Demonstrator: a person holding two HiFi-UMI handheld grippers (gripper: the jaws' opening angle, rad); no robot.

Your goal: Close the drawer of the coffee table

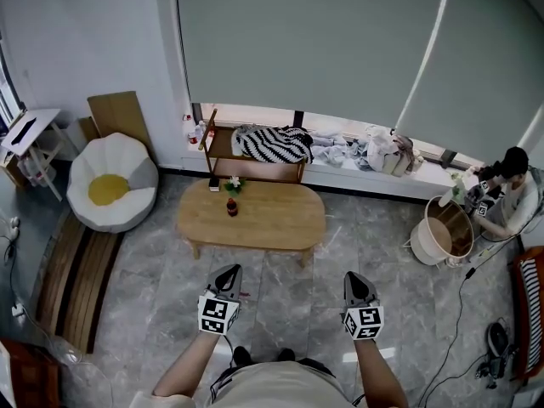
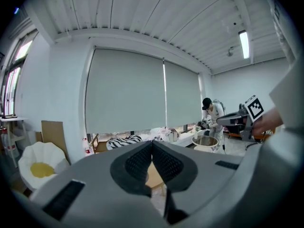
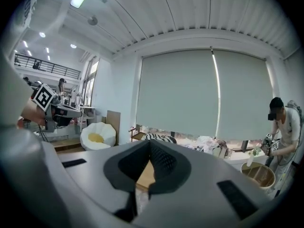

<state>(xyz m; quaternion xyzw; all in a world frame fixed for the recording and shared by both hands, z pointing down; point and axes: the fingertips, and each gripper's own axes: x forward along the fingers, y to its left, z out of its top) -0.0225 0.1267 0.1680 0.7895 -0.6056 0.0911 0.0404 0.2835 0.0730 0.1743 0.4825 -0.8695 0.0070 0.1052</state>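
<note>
The oval wooden coffee table (image 1: 272, 219) stands on the grey tiled floor ahead of me, an arm's reach beyond both grippers. A small dark bottle (image 1: 231, 206) and a little flower pot (image 1: 234, 184) stand on its left part. No drawer shows in the head view. My left gripper (image 1: 231, 270) and right gripper (image 1: 354, 277) hover side by side over the floor, both pointing at the table, both shut and empty. In the left gripper view the pads (image 2: 164, 163) meet, and a strip of table (image 2: 154, 175) shows below them. The right gripper view shows the same: the fingers (image 3: 164, 161) touch.
A white shell-shaped chair (image 1: 112, 181) stands at the left, with a slatted wooden bench (image 1: 72, 270) nearer me. Behind the table is a low wooden shelf (image 1: 223, 155) with a striped cloth. A person (image 1: 506, 189) crouches at the right by a round tub (image 1: 446, 228); cables lie there.
</note>
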